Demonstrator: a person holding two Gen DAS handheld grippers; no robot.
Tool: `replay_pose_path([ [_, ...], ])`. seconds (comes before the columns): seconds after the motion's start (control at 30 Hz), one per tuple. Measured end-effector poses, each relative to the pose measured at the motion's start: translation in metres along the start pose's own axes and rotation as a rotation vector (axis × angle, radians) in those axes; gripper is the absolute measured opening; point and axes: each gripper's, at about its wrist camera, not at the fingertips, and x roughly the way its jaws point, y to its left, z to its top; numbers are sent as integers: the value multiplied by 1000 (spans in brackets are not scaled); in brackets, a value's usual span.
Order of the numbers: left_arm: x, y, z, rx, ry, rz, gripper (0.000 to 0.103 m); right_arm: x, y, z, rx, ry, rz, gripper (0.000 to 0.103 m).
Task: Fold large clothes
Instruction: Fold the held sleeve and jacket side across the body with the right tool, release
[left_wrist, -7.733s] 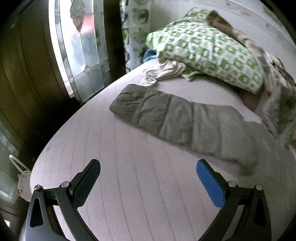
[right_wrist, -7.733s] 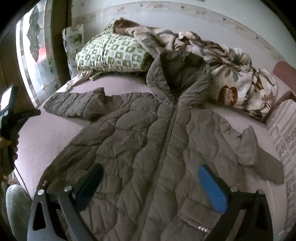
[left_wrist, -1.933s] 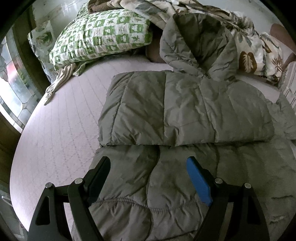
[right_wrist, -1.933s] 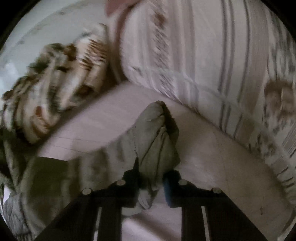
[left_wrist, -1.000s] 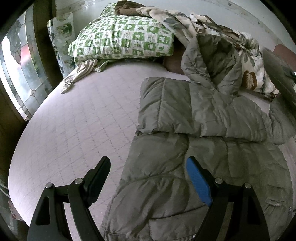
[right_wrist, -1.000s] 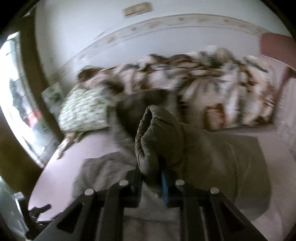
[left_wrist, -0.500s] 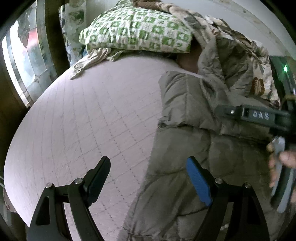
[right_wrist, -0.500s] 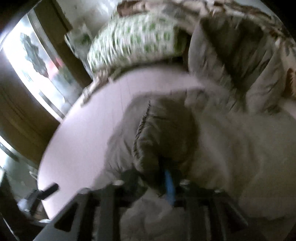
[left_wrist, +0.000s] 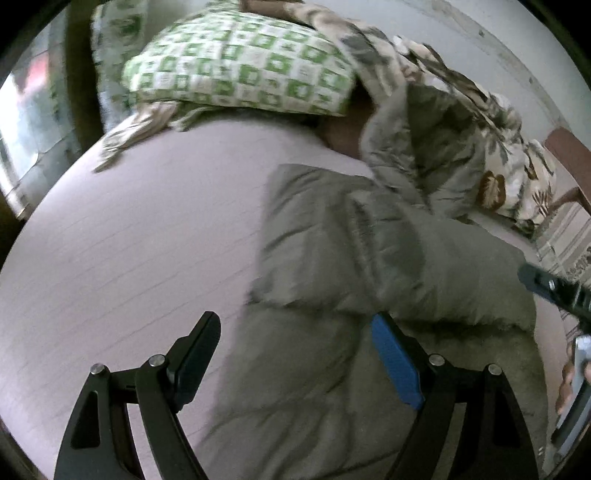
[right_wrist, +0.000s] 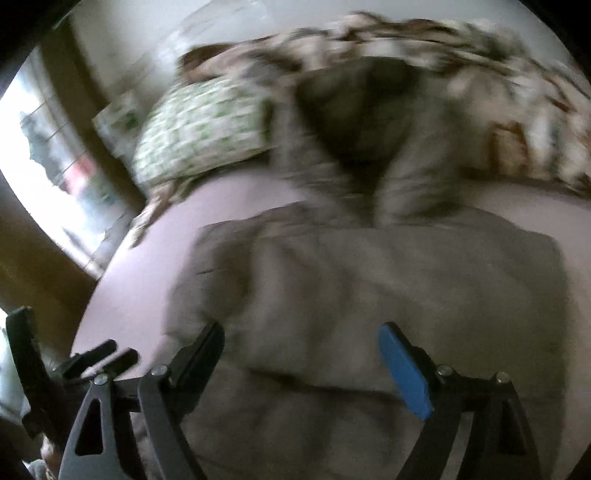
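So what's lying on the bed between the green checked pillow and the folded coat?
Mostly bare pinkish quilted mattress, seen best in the left wrist view. The green checked pillow sits at the head; the folded coat lies nearer, its hood reaching up beside the pillow.

Green-checked pillow (left_wrist: 240, 70), leaf-print blanket (left_wrist: 513, 173)

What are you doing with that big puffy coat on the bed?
A person is folding the grey-green coat on the bed with a claw in each hand. Both sleeves lie folded across its front. The right claw is opening above the coat with nothing between its fingers. The left claw hovers open near the coat's edge. The hood isn't folded yet.
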Motion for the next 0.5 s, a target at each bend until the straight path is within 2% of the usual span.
replay_pose_path([
  [0.1,15,-25,13,25,2,-30,84,-11,-52,-4,90,-6,-79,88],
  [0.3,56,-64,38,101,38,15,84,-21,-127,-11,208,-2,-186,88],
  [0.37,74,-71,39,115,68,30,73,-21,-144,-13,235,-3,-205,88],
  [0.4,79,-73,38,120,76,22,46,-21,-151,-13,246,-2,-215,88],
  [0.47,82,-75,36,117,71,13,39,-19,-161,-13,259,3,-227,88],
  [0.5,79,-75,37,119,59,-10,29,-17,-166,-13,265,7,-234,88],
])
